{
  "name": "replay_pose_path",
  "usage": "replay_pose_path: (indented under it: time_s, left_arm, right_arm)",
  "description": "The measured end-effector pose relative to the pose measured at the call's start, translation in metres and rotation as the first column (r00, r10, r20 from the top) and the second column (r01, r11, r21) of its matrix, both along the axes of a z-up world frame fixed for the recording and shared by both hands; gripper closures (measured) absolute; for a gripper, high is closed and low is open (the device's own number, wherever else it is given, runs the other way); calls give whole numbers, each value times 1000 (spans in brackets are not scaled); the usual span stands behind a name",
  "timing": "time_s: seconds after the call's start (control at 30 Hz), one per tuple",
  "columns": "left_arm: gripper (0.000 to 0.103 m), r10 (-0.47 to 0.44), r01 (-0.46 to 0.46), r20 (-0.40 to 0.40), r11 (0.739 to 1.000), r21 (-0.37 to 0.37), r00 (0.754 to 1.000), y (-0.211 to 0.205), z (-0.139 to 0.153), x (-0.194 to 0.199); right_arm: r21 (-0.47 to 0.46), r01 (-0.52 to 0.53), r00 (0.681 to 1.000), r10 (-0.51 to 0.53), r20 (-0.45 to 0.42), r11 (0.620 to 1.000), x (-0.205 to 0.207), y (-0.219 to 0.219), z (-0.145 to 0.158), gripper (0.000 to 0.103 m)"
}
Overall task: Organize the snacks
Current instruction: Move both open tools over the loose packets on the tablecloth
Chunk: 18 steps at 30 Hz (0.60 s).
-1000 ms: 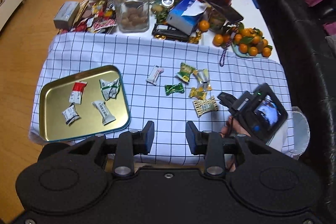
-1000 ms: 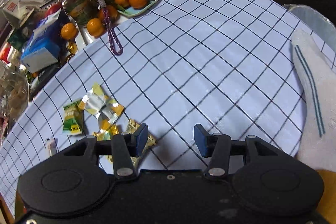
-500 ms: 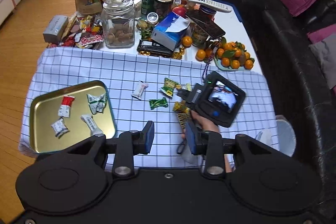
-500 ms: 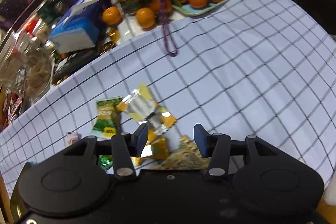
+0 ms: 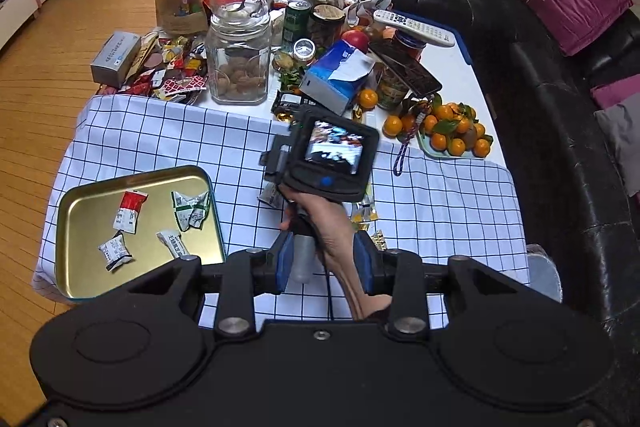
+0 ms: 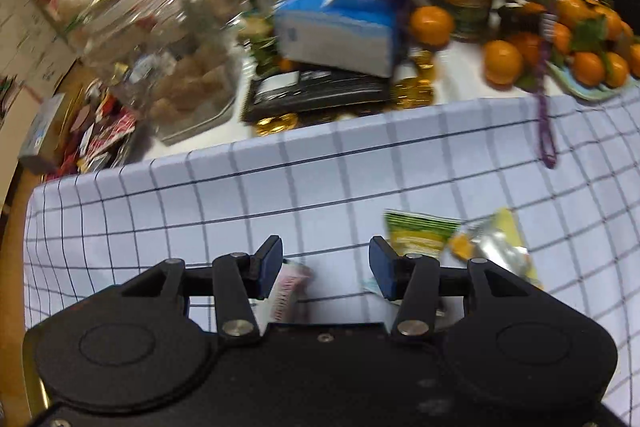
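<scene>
Blurring smears the right wrist view, so the pink-and-white snack just beside the right claw's left pad is half hidden under the claw body. That claw stands wide apart with nothing between its pads; the green snack lies just right of the right pad on the checked cloth. The left claw is open and empty, above the table, framing the person's right hand. Four wrapped snacks sit in the gold tray.

Left view looks down from high; right view skims low over the shared checked cloth.
</scene>
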<state>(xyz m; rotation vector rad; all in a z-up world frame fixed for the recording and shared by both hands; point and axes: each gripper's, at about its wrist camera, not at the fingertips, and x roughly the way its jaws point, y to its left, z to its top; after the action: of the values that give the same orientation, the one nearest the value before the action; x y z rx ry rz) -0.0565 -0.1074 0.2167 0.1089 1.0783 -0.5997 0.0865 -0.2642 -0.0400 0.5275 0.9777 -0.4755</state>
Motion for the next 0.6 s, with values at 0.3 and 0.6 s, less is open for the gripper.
replay_pose_path:
  time_s: [0.3,0.6]
  left_arm:
    - [59,-45,45,-2,999,12,999,-11,-2,-7]
    - [59,-75,75,8,997,5,997,-21,4,-25]
  right_arm:
    - [-88,36,997,-42,-63,995,-9,-5,-30,61]
    - [-55,214,975,-217,-52,975,-97,-47,-27,62]
